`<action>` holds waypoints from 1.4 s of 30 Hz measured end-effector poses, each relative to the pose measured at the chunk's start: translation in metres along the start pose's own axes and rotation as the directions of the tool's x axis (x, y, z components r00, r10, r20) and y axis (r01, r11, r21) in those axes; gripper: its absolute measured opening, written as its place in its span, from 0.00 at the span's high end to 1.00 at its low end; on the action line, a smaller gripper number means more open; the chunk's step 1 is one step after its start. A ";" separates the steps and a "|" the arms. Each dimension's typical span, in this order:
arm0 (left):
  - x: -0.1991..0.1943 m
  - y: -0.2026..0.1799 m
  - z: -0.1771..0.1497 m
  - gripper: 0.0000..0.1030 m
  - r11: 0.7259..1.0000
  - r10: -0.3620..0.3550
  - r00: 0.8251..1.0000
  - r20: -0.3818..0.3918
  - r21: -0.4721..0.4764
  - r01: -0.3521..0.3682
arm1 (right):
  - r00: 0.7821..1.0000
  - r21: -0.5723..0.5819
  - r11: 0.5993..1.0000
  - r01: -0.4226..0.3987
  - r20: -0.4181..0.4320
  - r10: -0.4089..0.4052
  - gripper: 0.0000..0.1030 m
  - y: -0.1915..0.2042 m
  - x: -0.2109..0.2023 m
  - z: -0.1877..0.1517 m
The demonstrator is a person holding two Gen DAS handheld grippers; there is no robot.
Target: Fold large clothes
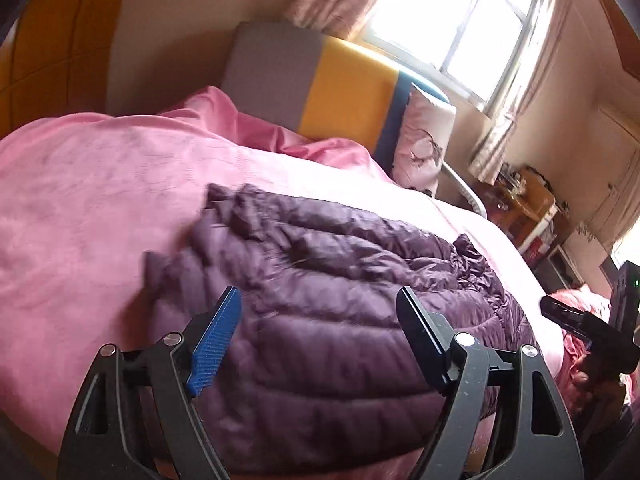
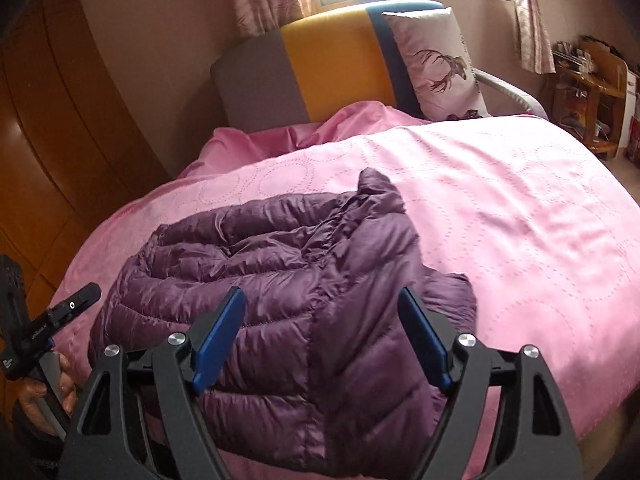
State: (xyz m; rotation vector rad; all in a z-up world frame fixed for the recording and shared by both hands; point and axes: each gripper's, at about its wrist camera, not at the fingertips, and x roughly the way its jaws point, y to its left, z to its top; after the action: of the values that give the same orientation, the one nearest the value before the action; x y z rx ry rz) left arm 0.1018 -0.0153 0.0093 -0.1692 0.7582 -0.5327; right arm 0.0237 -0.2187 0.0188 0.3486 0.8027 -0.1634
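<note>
A purple quilted down jacket [image 1: 332,300] lies folded into a thick bundle on the pink bedspread [image 1: 88,208], near the bed's front edge. It also shows in the right wrist view [image 2: 280,280]. My left gripper [image 1: 318,300] is open and empty, held just above the jacket's near part. My right gripper [image 2: 320,300] is open and empty, also just above the jacket's near edge. The right gripper shows at the right edge of the left wrist view [image 1: 588,328]. The left gripper shows at the left edge of the right wrist view [image 2: 52,320].
The pink bedspread [image 2: 500,208] covers the whole bed. A grey, yellow and blue headboard [image 2: 320,64] and a deer-print pillow [image 2: 432,64] stand at the far end. A wooden wardrobe [image 2: 60,140] is on the left, a cluttered wooden shelf [image 2: 592,88] on the right.
</note>
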 end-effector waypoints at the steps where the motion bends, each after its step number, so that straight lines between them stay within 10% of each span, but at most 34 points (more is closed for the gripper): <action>1: 0.009 -0.007 0.001 0.23 1.000 -0.004 1.000 -0.009 0.016 0.004 | 0.999 -0.017 0.999 0.040 -0.017 -0.040 0.23 0.004 0.010 -0.001; 13: 0.079 -0.018 -0.041 0.23 0.992 0.065 0.988 -0.137 0.117 -0.049 | 0.992 -0.015 0.997 0.072 -0.099 -0.073 0.23 -0.033 0.063 -0.054; 27: 0.090 -0.087 -0.007 0.26 0.981 0.070 0.992 -0.109 0.186 -0.048 | 0.997 0.131 0.988 0.082 -0.003 -0.082 0.07 -0.057 -0.001 -0.054; 36: 0.090 -0.079 -0.016 0.27 0.990 0.082 0.991 -0.110 0.121 -0.068 | 0.978 0.470 0.867 -0.165 -0.037 0.206 0.02 -0.123 0.009 -0.090; 42: 0.096 -0.069 -0.019 0.28 0.983 0.148 0.978 -0.145 0.133 -0.129 | 0.971 0.491 0.848 -0.201 -0.016 0.239 0.02 -0.123 0.019 -0.088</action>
State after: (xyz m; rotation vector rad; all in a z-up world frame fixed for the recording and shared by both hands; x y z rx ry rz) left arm 0.1190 -0.1229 -0.0400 0.0406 0.8784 -0.4614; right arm -0.0565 -0.3009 -0.0810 0.9284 0.7845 -0.1357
